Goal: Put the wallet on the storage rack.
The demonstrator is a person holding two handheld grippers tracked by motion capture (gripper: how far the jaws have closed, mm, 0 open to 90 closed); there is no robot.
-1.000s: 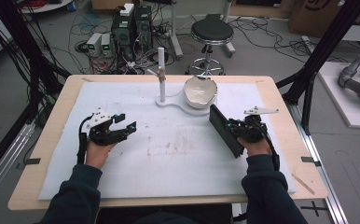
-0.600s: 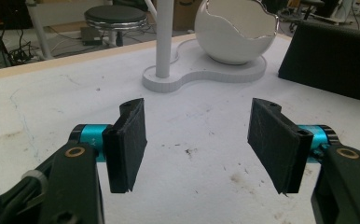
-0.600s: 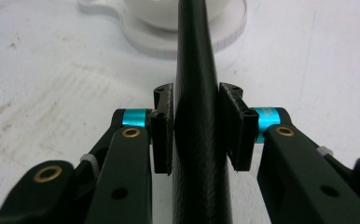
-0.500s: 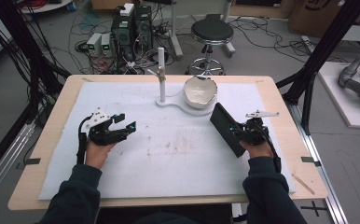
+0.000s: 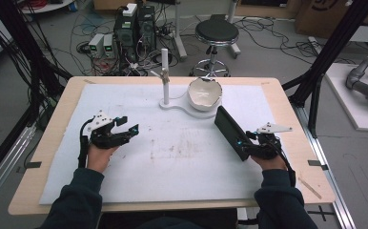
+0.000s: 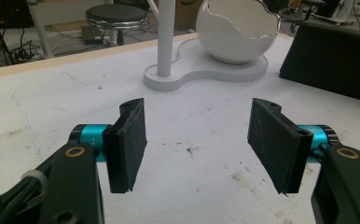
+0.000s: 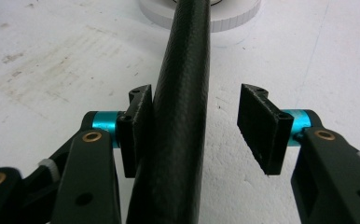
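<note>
Black case (image 7: 180, 107) on edge on white bench (image 5: 182, 157), right claw (image 7: 194, 126) just opening around it, 1 pad touching, left claw (image 6: 199, 144) spread, empty.

Both forearms come in from the near edge, sleeves dark, each hand wrapped around a hand-held gripper. The left hand-held gripper (image 5: 125, 130) sits low over the desk (image 5: 48, 143), pointing forward and to the right, jaws parted with nothing between them. The right hand-held gripper (image 5: 243, 143) points to the left; its jaws have just been opening, one pad (image 7: 138, 121) touching the black case (image 5: 230, 131), the other pad (image 7: 262, 130) standing clear.
</note>
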